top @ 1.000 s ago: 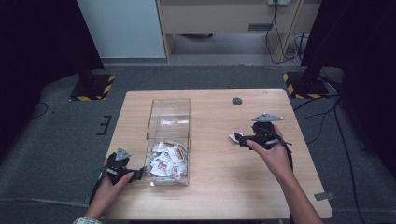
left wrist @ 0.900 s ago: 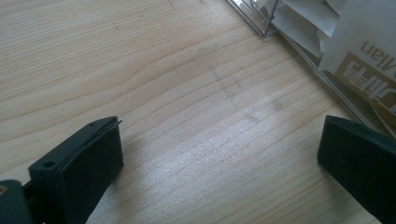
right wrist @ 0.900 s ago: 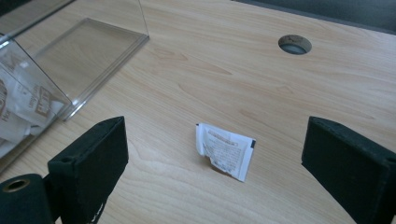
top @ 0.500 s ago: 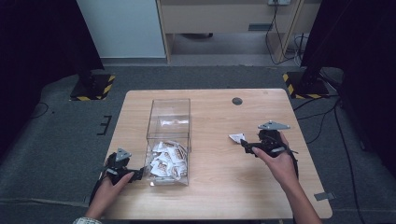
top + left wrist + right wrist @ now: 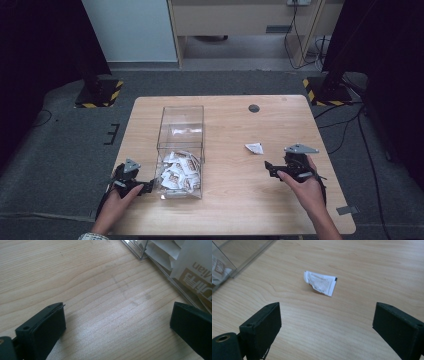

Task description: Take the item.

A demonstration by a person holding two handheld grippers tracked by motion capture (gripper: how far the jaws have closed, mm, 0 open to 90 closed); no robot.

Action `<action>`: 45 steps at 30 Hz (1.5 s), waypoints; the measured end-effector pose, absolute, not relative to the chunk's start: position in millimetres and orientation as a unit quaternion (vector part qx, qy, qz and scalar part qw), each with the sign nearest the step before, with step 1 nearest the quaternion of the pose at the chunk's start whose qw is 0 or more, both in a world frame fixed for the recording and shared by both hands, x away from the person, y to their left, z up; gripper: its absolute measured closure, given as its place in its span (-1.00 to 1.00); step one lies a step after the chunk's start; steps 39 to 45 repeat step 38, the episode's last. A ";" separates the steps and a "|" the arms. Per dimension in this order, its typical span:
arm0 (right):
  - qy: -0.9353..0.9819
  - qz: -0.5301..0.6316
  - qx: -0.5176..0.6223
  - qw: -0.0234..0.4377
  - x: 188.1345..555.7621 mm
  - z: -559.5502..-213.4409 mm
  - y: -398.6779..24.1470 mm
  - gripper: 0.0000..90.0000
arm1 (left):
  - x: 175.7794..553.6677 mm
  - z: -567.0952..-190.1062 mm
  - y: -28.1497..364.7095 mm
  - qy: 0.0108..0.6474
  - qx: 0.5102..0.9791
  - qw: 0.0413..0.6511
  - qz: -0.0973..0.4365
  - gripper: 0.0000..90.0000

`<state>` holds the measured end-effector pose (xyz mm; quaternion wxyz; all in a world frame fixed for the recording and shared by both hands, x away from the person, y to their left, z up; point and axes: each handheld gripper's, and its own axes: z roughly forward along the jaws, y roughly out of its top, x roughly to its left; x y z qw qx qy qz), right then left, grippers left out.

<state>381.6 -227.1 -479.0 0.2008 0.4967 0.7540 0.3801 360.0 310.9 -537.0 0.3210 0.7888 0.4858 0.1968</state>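
Landmark for all positions: clear box [image 5: 180, 150], open-topped, standing on the wooden table [image 5: 230, 210].

Nearest the person, left of the box: left gripper [image 5: 146, 187], held low over the table by the left hand [image 5: 120, 195]. Jaws spread wide with bare wood between them; nothing held. Tips sit just beside the box's near left corner, whose wall edge [image 5: 142, 255] shows at the upper right of the left gripper view, with printed packets [image 5: 190, 267] pressed against it from inside.

Right of the box, well apart from it: right gripper [image 5: 270, 170] in the right hand [image 5: 306, 187]. Jaws also wide, empty, pointing toward the box side.

Just past the right gripper's tips: one loose sachet [image 5: 320, 283], white and crumpled, lying flat on the table, touching neither jaw. It lies between the gripper and the box, nearer the gripper.

Inside the box, near end: heap of packets [image 5: 177, 170]. One more lies alone toward the far end [image 5: 182, 131].

Farther off, right of the box toward the table's far edge: small dark round disc [image 5: 254, 108].

Judgement: most packets are boxed. The sachet is not yet gripped; what is left is closing on it, carrying it over, dropping it in.
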 end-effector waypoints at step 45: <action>0.789 0.326 0.483 0.195 365.6 -539.0 -200.3 -0.98 | 360.2 -536.8 309.9 0.485 0.790 0.321 0.196 -1.00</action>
